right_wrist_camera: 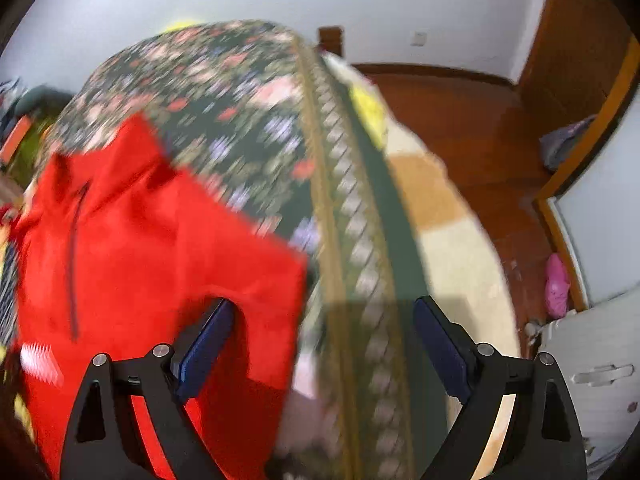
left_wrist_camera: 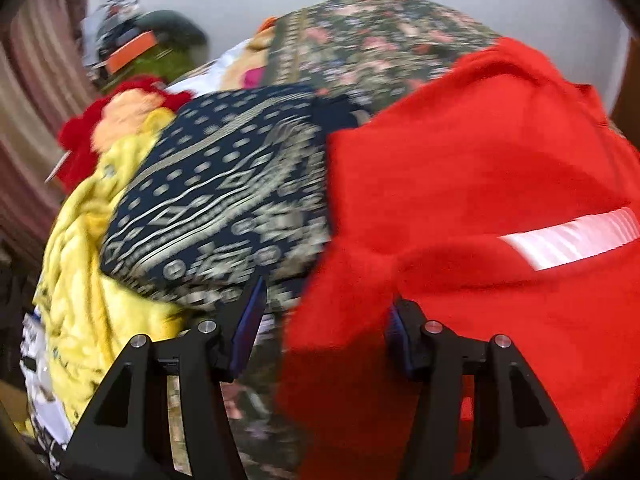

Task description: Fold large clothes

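Note:
A large red fleece garment (left_wrist_camera: 472, 168) with a white reflective stripe (left_wrist_camera: 576, 238) lies on a floral bedspread (left_wrist_camera: 380, 44). My left gripper (left_wrist_camera: 326, 300) is open, its jaws wide apart over the garment's left edge, with red fabric lying between them. In the right wrist view the same red garment (right_wrist_camera: 140, 240) with its dark zipper fills the left side. My right gripper (right_wrist_camera: 324, 320) is open over the garment's right corner and the bedspread's (right_wrist_camera: 224, 92) patterned border. Both views are motion-blurred.
A navy patterned cloth (left_wrist_camera: 224, 196), a yellow cloth (left_wrist_camera: 84, 280) and a red-and-peach item (left_wrist_camera: 120, 116) are piled left of the red garment. The bed's right edge drops to a wooden floor (right_wrist_camera: 480, 128) with a pink object (right_wrist_camera: 557, 286). A white wall lies behind.

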A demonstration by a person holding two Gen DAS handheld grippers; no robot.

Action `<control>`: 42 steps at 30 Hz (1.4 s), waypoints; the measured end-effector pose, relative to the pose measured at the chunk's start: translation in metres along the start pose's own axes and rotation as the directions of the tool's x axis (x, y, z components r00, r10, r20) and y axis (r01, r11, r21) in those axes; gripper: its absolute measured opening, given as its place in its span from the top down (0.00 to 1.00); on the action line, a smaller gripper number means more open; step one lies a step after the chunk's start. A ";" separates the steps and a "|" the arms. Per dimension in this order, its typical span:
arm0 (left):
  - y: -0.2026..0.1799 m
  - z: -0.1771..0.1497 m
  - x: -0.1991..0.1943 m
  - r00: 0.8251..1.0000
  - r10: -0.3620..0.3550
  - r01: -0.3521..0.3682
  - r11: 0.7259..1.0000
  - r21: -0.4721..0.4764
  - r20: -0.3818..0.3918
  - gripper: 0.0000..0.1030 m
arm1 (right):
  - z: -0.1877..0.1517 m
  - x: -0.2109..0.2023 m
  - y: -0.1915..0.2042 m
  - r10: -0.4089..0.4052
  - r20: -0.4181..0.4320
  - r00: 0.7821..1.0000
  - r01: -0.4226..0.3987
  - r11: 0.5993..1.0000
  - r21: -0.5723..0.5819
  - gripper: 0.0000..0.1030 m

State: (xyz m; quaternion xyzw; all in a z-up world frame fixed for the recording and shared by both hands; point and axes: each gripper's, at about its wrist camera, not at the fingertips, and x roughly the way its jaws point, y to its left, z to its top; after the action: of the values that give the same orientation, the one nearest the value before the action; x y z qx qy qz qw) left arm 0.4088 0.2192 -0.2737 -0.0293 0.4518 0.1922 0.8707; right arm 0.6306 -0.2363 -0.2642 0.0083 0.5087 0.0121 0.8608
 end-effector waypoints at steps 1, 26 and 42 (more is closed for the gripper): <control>0.006 -0.003 0.002 1.000 0.008 -0.008 1.000 -0.008 -0.001 0.46 | 0.008 0.005 -0.003 -0.055 0.009 0.998 0.055 0.998 0.010 0.12; -0.077 -0.026 -0.063 0.956 -0.280 0.291 0.945 0.152 -0.091 0.38 | -0.142 -0.063 0.032 0.056 -0.117 0.992 -0.090 0.945 -0.313 0.11; -0.063 -0.005 -0.114 0.959 -0.284 0.279 0.944 0.177 0.004 0.36 | -0.128 -0.138 0.017 0.028 0.052 0.998 -0.007 0.933 -0.361 0.01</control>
State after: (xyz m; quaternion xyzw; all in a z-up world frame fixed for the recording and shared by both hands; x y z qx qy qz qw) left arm 0.3691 0.1246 -0.1936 -0.0143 0.4452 0.0258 0.8949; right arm 0.4513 -0.2236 -0.2045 -0.1448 0.4732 0.1125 0.8616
